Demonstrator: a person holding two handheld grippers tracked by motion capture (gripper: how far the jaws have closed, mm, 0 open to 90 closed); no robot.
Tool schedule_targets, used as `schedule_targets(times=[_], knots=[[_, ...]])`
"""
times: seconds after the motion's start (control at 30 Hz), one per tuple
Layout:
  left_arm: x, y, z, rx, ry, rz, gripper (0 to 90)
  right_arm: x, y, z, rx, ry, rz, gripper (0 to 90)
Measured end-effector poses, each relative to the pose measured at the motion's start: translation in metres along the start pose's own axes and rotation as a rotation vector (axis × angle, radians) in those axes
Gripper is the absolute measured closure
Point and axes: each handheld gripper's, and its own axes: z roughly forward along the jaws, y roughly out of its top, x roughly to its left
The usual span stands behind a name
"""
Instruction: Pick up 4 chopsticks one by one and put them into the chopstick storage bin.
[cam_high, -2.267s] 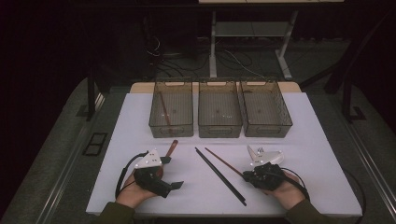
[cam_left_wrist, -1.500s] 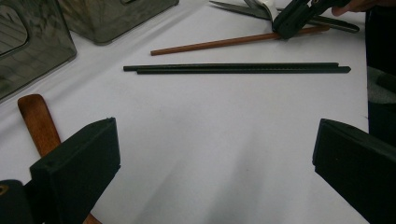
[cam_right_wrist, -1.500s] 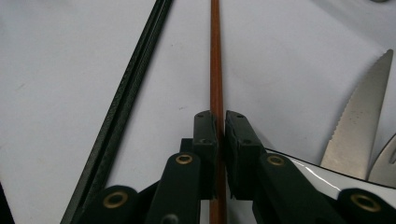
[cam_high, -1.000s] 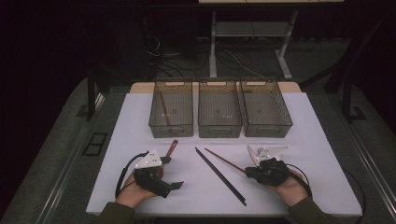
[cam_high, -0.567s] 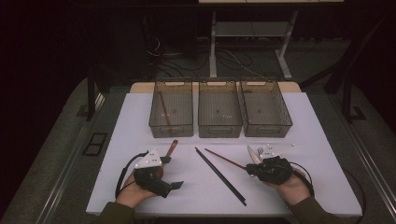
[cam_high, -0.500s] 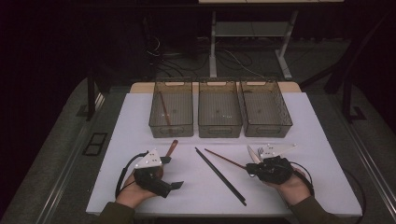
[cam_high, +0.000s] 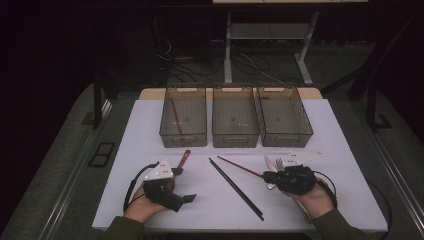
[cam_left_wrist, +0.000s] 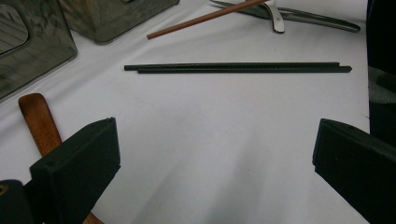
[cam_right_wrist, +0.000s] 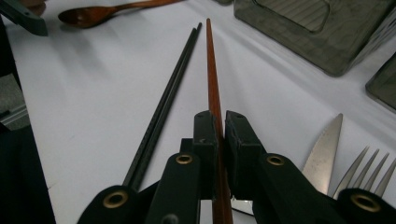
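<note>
White covering spreads over the table (cam_high: 150, 130), with dark floor all around it. Three smoky clear bins (cam_high: 235, 117) stand in a row at the far side, well beyond both pairs of jaws; the left one holds a brown stick leaning along its length.

Ahead of the left gripper (cam_left_wrist: 210, 154), whose jaws stand wide apart with nothing between them, lies a pair of black chopsticks (cam_left_wrist: 238, 68), side by side and touching. A wooden spoon (cam_left_wrist: 39, 121) lies just outside its left jaw, the handle passing under that jaw.

Closed jaws of the right gripper (cam_right_wrist: 219, 140) clamp a reddish-brown chopstick (cam_right_wrist: 212, 70), which runs straight out ahead from between the pads, its tip near the black pair's far end. Just beside its right jaw lie a knife (cam_right_wrist: 322, 149) and a fork (cam_right_wrist: 373, 168).
</note>
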Motion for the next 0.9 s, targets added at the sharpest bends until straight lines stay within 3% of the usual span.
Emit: schedule_targets(times=[0.2,0.9], knots=[[0.000,0.000,0.000,0.002,0.000,0.000,0.4,0.000,0.005,-0.006,-0.036,0.016,0.001,83.6],[0.001,0.000,0.000,-0.001,-0.001,-0.010,0.4,-0.004,0.029,-0.007,-0.096,0.008,-0.009,83.6]])
